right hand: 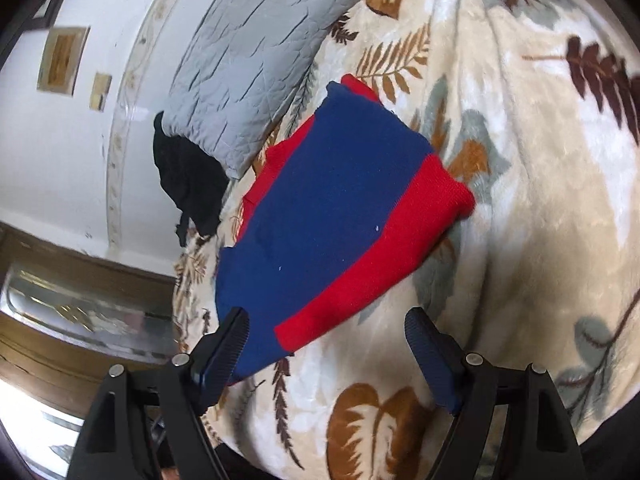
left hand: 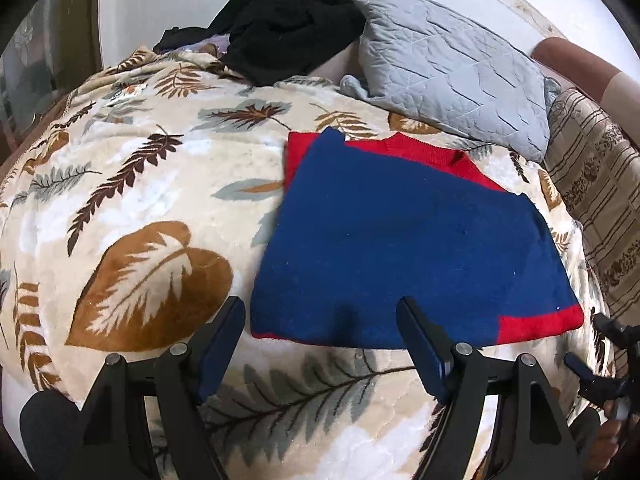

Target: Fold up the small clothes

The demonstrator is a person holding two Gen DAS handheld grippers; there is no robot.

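blue-and-red knit sweater (left hand: 408,248) lies folded flat on plush leaf-print blanket (left hand: 132,184). left gripper (left hand: 320,320) and right gripper (right hand: 326,324) gape wide, holding nothing.

A bed fills most of the room, covered by a cream plush blanket (left hand: 132,168) printed with brown, tan and grey-green leaves. At its far edge a grey quilted pillow (left hand: 452,68) leans toward a plain white wall (right hand: 56,152), with a heap of black clothing (left hand: 288,20) just beside it. A pale floral border strip (right hand: 120,128) runs along the wall. Two small framed pictures (right hand: 62,60) hang there. A brown striped cover (left hand: 600,208) lies at the bed's right edge. Daylight is soft and even.
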